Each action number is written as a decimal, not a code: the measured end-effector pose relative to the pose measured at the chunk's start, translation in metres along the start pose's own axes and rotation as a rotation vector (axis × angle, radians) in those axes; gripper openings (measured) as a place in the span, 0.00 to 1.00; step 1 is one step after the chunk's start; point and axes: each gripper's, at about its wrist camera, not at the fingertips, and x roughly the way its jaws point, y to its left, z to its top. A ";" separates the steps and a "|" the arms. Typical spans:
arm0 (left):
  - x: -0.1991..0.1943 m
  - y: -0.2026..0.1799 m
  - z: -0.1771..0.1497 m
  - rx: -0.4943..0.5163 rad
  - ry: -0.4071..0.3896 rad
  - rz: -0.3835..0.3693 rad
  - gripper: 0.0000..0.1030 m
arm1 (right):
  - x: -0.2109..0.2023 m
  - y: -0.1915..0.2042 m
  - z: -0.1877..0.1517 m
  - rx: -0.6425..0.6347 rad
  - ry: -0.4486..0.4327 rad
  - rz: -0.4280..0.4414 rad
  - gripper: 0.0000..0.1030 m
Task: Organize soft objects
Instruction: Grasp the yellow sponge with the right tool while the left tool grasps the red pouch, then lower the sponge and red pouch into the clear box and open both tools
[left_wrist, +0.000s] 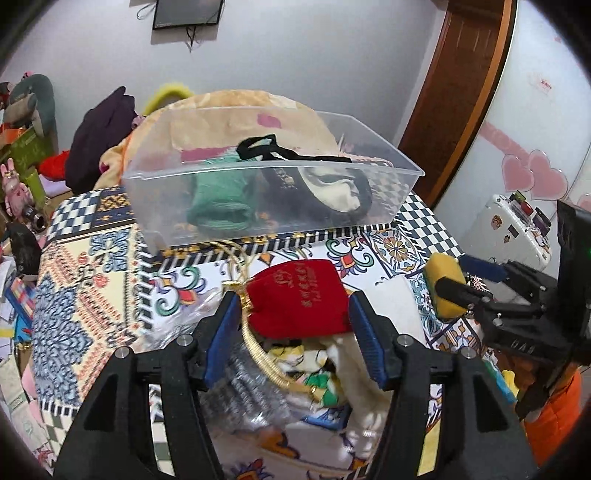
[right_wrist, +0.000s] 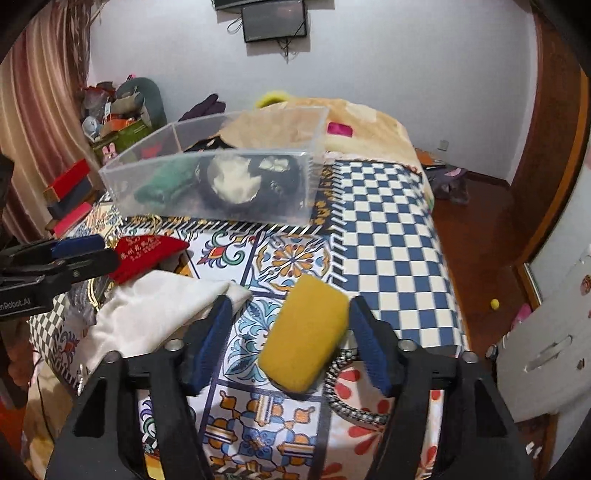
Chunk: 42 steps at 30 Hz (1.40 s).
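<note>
Yellow sponge (right_wrist: 304, 338) between wide right jaws, red pouch (left_wrist: 297, 297) between left jaws

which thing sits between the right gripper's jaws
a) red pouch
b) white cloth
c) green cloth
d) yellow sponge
d) the yellow sponge lies between the open jaws of the right gripper, while the red pouch lies between the jaws of the left gripper.

Soft even indoor light, faint shadows, heavy fisheye bending, dark vignetted corners, slight blur
</note>
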 end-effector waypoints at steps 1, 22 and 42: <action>0.004 -0.001 0.001 0.004 0.006 0.002 0.59 | 0.000 0.001 -0.002 -0.002 0.002 -0.001 0.53; 0.027 0.006 0.004 -0.020 0.012 0.006 0.21 | -0.001 0.001 -0.001 -0.022 -0.027 -0.020 0.24; -0.076 0.011 0.027 -0.029 -0.260 0.022 0.11 | -0.040 0.021 0.043 -0.024 -0.207 0.042 0.23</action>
